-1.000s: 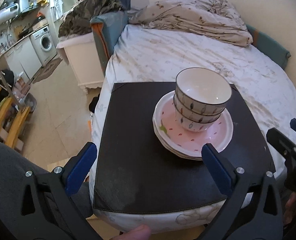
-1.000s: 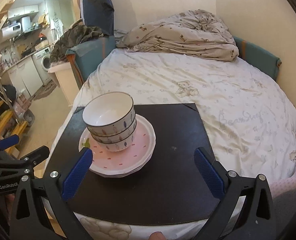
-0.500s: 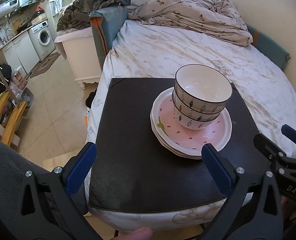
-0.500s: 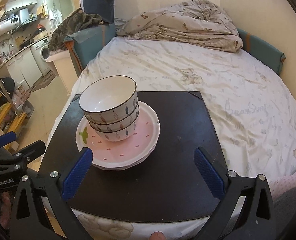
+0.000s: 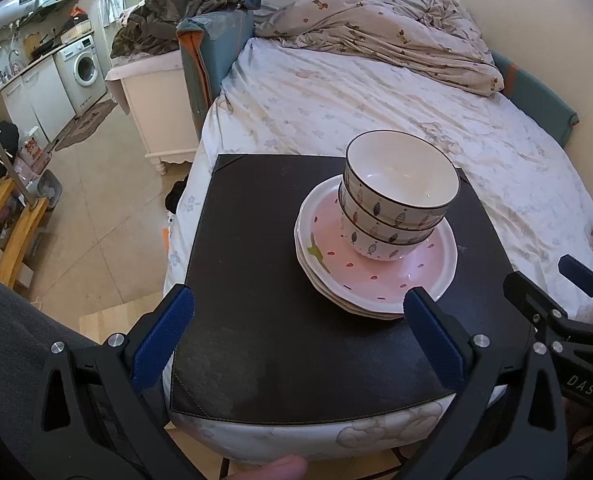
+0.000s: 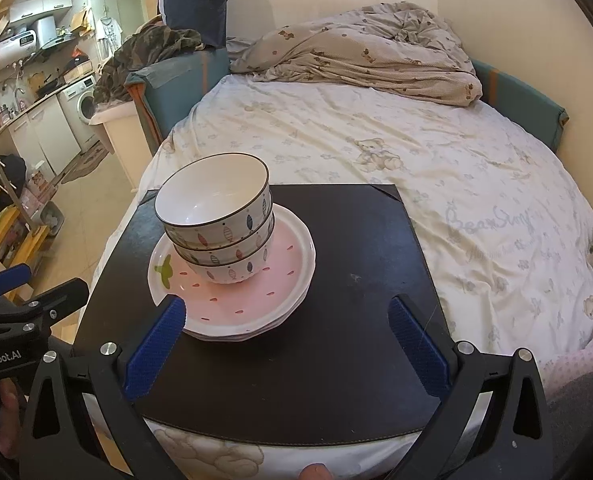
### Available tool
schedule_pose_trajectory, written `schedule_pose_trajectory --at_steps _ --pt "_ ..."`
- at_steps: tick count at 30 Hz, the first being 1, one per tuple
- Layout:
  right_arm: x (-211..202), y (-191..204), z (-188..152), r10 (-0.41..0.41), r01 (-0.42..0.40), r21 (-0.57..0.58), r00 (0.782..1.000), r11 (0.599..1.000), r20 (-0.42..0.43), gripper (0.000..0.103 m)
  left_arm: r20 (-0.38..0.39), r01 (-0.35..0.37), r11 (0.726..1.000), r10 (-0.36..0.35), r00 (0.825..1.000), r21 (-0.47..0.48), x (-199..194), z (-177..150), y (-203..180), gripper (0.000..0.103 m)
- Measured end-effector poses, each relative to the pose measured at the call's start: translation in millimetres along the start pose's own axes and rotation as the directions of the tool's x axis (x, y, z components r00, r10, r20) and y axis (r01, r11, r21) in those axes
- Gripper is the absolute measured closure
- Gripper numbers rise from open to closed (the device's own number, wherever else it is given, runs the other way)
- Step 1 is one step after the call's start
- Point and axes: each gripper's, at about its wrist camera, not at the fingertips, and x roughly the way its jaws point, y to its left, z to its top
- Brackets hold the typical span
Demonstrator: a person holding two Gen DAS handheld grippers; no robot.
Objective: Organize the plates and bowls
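Note:
Three white bowls (image 5: 396,204) with leaf marks are nested in a stack on a pile of pink plates (image 5: 376,276) with white rims, on a black mat (image 5: 256,280). The stack also shows in the right wrist view: bowls (image 6: 220,224), plates (image 6: 256,296), mat (image 6: 356,320). My left gripper (image 5: 296,320) is open and empty, held near the mat's front edge, with the plates by its right finger. My right gripper (image 6: 286,328) is open and empty, just in front of the plates. Each gripper shows at the edge of the other's view.
The mat lies on the foot of a bed (image 6: 456,160) with a crumpled duvet (image 6: 368,60) at its head. A white cabinet (image 5: 156,92) and tiled floor (image 5: 96,220) lie to the left, with a washing machine (image 5: 82,68) and wooden rack (image 5: 4,224) beyond.
Both grippers have drawn slightly nearer the stack and stayed open. The bowls and plates have not moved.

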Motion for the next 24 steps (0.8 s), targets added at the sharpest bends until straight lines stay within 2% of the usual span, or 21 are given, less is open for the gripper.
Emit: schedule_pose_trajectory --at_steps 24 --pt "-4.5 -4.3 0.2 -0.006 0.006 0.007 1.0 1.0 0.007 0.0 0.003 0.005 1.0 -0.005 1.0 -0.006 -0.4 1.1 0.7 0.0"
